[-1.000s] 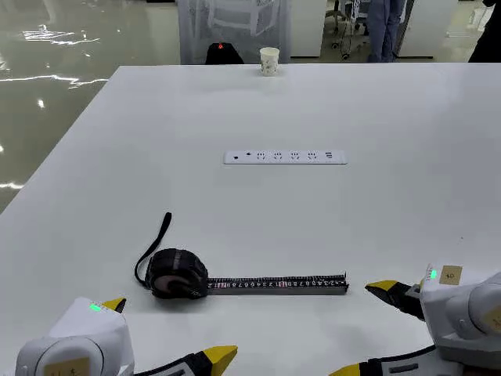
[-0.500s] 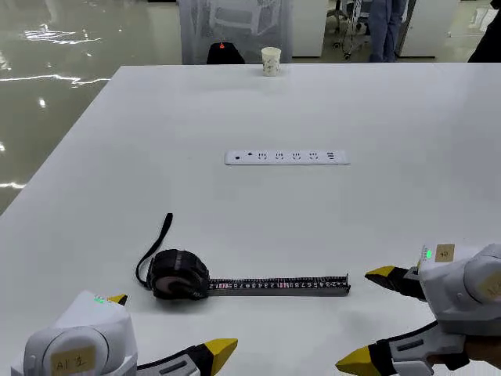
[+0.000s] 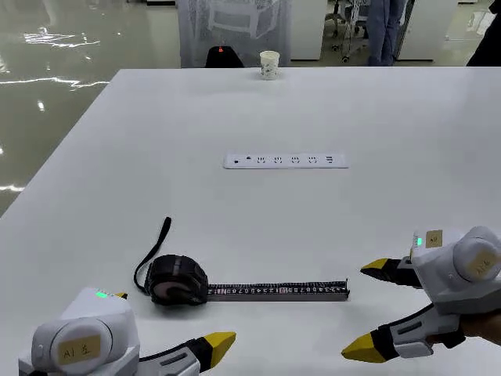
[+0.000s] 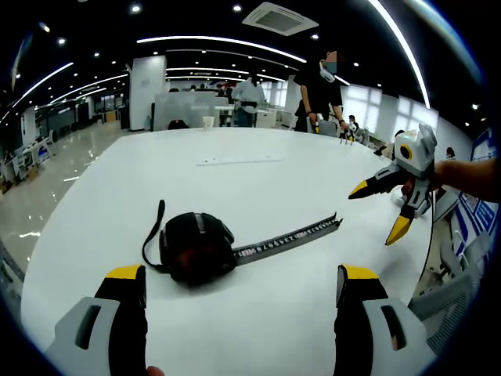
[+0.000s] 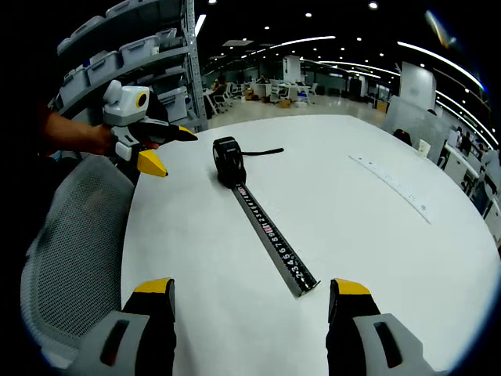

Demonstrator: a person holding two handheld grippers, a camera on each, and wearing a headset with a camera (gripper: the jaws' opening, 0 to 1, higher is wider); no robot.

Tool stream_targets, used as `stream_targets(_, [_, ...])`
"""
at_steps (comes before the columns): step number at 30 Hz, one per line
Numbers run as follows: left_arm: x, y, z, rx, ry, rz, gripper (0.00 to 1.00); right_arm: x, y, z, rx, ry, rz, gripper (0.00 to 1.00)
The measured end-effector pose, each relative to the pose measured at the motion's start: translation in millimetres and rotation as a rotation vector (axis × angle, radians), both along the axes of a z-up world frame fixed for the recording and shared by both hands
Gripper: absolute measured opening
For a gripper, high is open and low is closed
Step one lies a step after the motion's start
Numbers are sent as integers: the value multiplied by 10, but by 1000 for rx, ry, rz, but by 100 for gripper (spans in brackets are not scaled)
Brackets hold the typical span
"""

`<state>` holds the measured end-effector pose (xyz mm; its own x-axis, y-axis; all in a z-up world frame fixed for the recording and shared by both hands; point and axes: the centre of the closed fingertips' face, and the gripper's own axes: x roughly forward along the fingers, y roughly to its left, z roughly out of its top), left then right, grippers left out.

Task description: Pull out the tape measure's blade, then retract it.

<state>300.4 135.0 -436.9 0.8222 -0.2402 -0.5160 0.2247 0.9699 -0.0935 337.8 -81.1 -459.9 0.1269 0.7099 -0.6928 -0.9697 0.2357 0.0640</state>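
A black tape measure (image 3: 177, 280) lies on the white table (image 3: 258, 110), its blade (image 3: 278, 291) pulled out flat to the right, its wrist strap (image 3: 151, 249) curling up left. My left gripper (image 3: 168, 325) hangs open just near of the case, nothing between its yellow-tipped fingers. My right gripper (image 3: 366, 307) stands open a little right of the blade's end hook, apart from it. In the left gripper view the case (image 4: 196, 246) sits ahead between the jaws, and the right gripper (image 4: 382, 209) shows at the right. In the right gripper view the blade (image 5: 272, 242) runs up to the case (image 5: 228, 151).
A white power strip (image 3: 285, 161) lies mid-table. A paper cup (image 3: 269, 63) stands at the far edge with a chair behind it. A mesh office chair (image 5: 66, 258) sits by the near edge. People stand in the background.
My right gripper has risen from the frame's lower right and come nearer the blade's end. The left gripper barely shifted. The tape measure lies unmoved.
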Motion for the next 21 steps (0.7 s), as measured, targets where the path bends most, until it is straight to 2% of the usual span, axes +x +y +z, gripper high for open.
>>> stream_targets(6, [83,9,-34,0,3,8,99,81,7,-32,-15,-1,21,77])
stream_targets(21, [317,79,-102,18,4,28,99,277,8,-128,-49,-34,87,61])
